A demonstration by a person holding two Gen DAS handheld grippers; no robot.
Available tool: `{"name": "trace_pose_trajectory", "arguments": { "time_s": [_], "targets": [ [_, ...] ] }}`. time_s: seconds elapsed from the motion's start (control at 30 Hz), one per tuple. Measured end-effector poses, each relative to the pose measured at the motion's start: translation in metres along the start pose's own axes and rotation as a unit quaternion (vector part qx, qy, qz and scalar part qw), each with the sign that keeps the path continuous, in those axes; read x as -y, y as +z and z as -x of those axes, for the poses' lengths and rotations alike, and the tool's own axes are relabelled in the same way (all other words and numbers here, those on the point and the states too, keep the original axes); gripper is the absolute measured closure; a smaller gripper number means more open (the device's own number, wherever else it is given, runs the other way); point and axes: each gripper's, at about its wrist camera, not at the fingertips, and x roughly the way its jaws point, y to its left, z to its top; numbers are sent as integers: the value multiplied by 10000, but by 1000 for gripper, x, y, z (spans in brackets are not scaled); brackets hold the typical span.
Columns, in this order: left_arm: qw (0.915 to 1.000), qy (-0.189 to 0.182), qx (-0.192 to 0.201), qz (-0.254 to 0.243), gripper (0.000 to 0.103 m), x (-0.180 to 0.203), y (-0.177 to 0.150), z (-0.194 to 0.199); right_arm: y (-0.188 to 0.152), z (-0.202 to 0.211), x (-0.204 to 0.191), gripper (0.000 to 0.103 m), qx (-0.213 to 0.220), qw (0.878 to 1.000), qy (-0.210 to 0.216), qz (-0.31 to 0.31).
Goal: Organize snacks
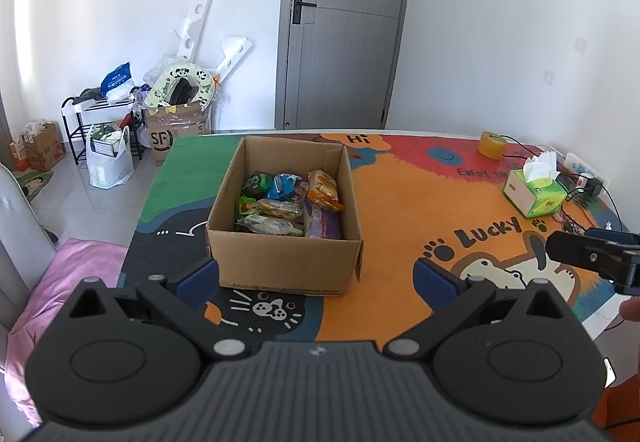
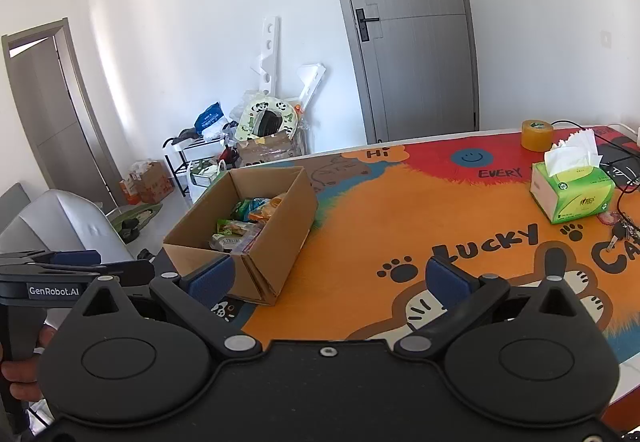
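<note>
An open cardboard box [image 1: 280, 262] stands on the colourful table mat, seen again from the side as the box [image 2: 276, 234] in the right wrist view. Several wrapped snacks [image 1: 292, 202] lie inside it, green, blue, orange and purple packs; the snacks [image 2: 240, 226] show partly over its rim. My left gripper [image 1: 316, 282] is open just in front of the box, nothing between its blue pads. My right gripper [image 2: 328, 282] is open too and empty, over the orange mat to the right of the box. The right gripper's body [image 1: 592, 254] shows at the left view's right edge.
A green tissue box [image 1: 534, 194] and a yellow tape roll [image 1: 492, 144] sit at the table's far right, with cables and a power strip [image 1: 588, 170] beyond. Keys [image 2: 624, 232] lie near the tissue box [image 2: 572, 194]. Floor clutter and a grey chair [image 2: 60, 222] are to the left.
</note>
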Motion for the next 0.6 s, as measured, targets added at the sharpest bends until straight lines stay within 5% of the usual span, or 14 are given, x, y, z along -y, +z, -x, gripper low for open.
{"name": "trace_pose_trajectory", "arguments": {
  "time_s": [0.6],
  "targets": [
    [10000, 25, 11, 15, 0, -1, 1, 0, -1, 0, 0, 0, -11, 10000, 11, -4]
  ]
}}
